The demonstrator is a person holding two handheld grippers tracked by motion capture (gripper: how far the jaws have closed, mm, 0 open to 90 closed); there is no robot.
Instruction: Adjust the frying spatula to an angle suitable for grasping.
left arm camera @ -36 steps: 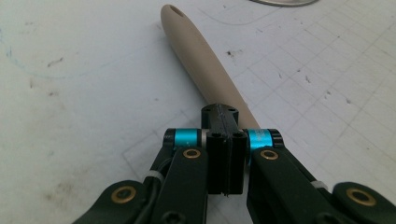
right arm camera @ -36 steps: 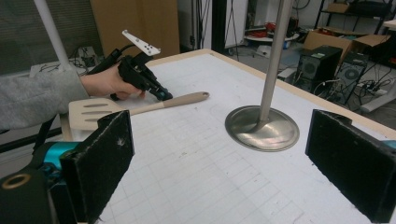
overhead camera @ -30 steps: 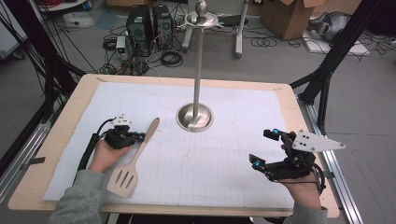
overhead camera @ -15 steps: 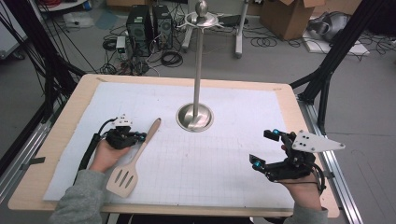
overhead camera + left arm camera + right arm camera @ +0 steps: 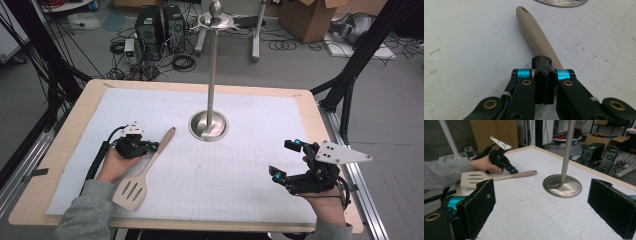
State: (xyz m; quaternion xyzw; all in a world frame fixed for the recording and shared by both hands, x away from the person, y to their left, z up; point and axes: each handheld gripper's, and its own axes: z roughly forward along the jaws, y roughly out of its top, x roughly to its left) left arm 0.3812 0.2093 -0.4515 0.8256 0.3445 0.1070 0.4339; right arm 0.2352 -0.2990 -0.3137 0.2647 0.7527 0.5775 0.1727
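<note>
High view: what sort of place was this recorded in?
Most likely a lab or workshop set up for recording: computer towers and loose cables on the floor, cardboard boxes behind, and a table inside a black frame.

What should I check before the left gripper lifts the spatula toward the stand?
1. Left gripper jaws shut at the handle of the spatula: ok; whether the handle is actually pinched, cannot tell.
2. Spatula lying flat on the white mat, blade toward the person: ok.
3. Hanging hole at the handle's tip visible and unblocked: ok.
4. Path from spatula to stand free of other things: ok.
5. Right gripper open, holding nothing, apart from the stand's base: ok.
6. Hooks at the stand's top free: cannot tell.
</note>
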